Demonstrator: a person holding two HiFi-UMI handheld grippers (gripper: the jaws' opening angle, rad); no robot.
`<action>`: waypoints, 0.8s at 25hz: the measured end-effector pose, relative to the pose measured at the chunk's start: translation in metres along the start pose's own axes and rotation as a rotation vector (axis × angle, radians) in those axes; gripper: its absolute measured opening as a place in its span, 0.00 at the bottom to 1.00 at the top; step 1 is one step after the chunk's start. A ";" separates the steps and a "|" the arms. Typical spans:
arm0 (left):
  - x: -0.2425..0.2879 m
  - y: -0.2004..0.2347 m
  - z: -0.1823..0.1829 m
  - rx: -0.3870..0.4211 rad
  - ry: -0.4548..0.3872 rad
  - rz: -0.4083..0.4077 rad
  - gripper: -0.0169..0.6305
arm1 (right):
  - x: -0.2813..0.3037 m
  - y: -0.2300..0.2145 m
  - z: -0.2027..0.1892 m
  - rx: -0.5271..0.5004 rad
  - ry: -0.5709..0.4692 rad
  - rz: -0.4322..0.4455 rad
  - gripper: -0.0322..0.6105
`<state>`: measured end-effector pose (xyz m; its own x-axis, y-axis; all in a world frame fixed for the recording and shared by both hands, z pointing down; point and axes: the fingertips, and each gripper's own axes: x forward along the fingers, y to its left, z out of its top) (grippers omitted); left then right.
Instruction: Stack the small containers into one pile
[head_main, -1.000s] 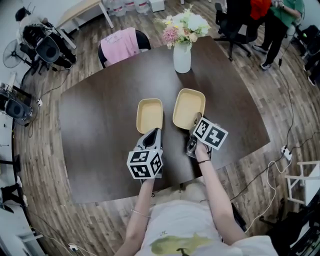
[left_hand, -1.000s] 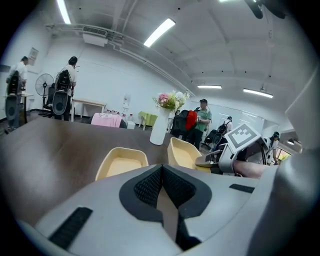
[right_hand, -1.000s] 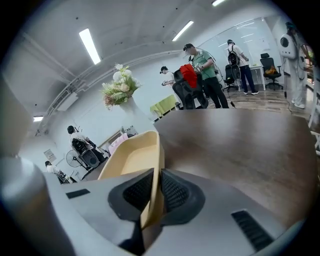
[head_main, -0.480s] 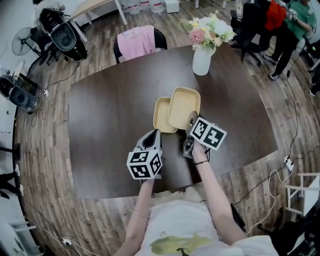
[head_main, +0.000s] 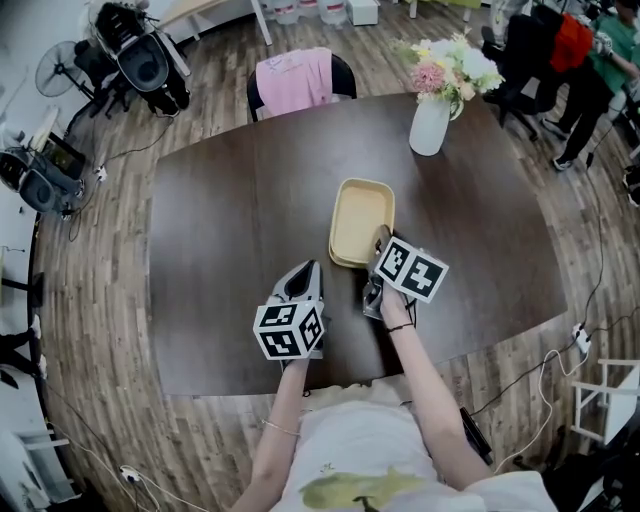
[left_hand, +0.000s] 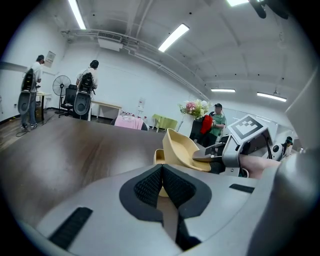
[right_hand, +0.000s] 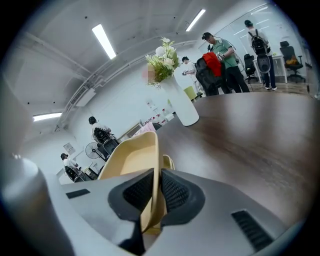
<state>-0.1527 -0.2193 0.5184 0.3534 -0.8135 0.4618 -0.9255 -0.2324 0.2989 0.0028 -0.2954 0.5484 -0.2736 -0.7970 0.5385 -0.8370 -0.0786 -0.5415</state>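
Two pale yellow containers lie near the middle of the dark table (head_main: 220, 230). My right gripper (head_main: 383, 240) is shut on the near wall of the upper container (head_main: 362, 215) and holds it tilted over the lower container (head_main: 334, 256), of which only a rim edge shows. In the right gripper view the pads clamp that wall (right_hand: 150, 165), and the lower container's rim (right_hand: 168, 161) peeks out behind. My left gripper (head_main: 309, 268) rests shut and empty on the table to the left. From the left gripper (left_hand: 161, 168) I see the tilted container (left_hand: 181, 150) above the lower one (left_hand: 158, 156).
A white vase of flowers (head_main: 430, 122) stands at the table's far right. A chair with a pink cloth (head_main: 296, 75) sits at the far edge. Speakers and stands (head_main: 140, 55) crowd the floor at left. People and chairs (head_main: 560, 60) are at top right.
The right gripper has carried its container leftward from beside the other one to over it. The left gripper has stayed in place.
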 end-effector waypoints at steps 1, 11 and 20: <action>0.000 0.002 0.000 -0.001 0.002 0.000 0.06 | 0.002 0.001 -0.002 -0.001 0.004 -0.001 0.12; 0.002 0.012 -0.004 -0.008 0.020 0.003 0.06 | 0.013 -0.005 -0.017 -0.033 0.037 -0.042 0.12; -0.003 0.020 -0.007 -0.010 0.021 0.011 0.06 | 0.014 -0.005 -0.022 -0.100 0.030 -0.063 0.12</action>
<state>-0.1713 -0.2180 0.5284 0.3458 -0.8047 0.4825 -0.9282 -0.2181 0.3014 -0.0071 -0.2930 0.5731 -0.2320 -0.7739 0.5893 -0.8956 -0.0665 -0.4399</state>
